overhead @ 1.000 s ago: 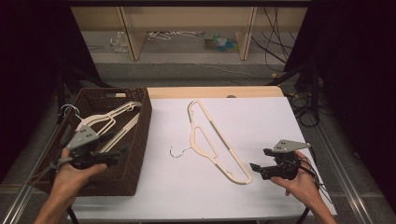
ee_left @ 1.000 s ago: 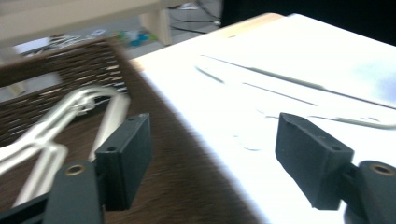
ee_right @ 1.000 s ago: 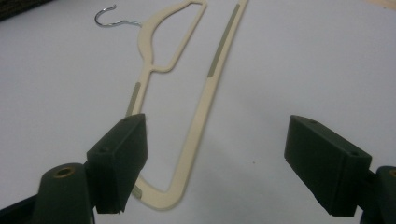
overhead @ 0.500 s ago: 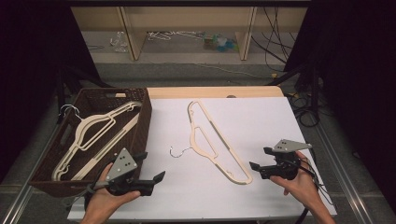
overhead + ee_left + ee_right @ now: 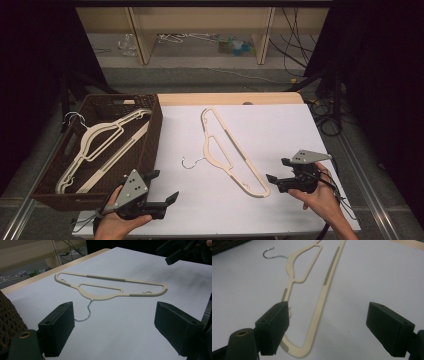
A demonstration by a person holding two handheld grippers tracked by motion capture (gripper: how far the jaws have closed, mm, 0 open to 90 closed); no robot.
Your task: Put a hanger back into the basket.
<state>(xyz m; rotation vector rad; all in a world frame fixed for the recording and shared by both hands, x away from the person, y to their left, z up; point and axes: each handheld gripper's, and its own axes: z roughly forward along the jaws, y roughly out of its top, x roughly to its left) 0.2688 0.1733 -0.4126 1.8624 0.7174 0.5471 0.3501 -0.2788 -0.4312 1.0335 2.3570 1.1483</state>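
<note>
A cream plastic hanger (image 5: 227, 150) with a metal hook (image 5: 192, 162) lies flat on the white table top (image 5: 280, 125). My left gripper (image 5: 165, 185) hovers at the table's front left and faces the hanger (image 5: 110, 287). Its jaws have just been opening and stand open with nothing between them (image 5: 113, 327). My right gripper (image 5: 276, 169) is open just right of the hanger's near end. In the right gripper view that end (image 5: 294, 350) lies below the left jaw, untouched (image 5: 327, 327).
A brown wicker basket (image 5: 150, 130) stands at the table's left with two cream hangers (image 5: 100, 145) in it. Its wall (image 5: 10, 315) shows at the left edge of the left gripper view. Cables and a low shelf lie beyond the far edge.
My left gripper has come away from over the basket, moving right and down to the table's front edge. The right gripper has kept still.
</note>
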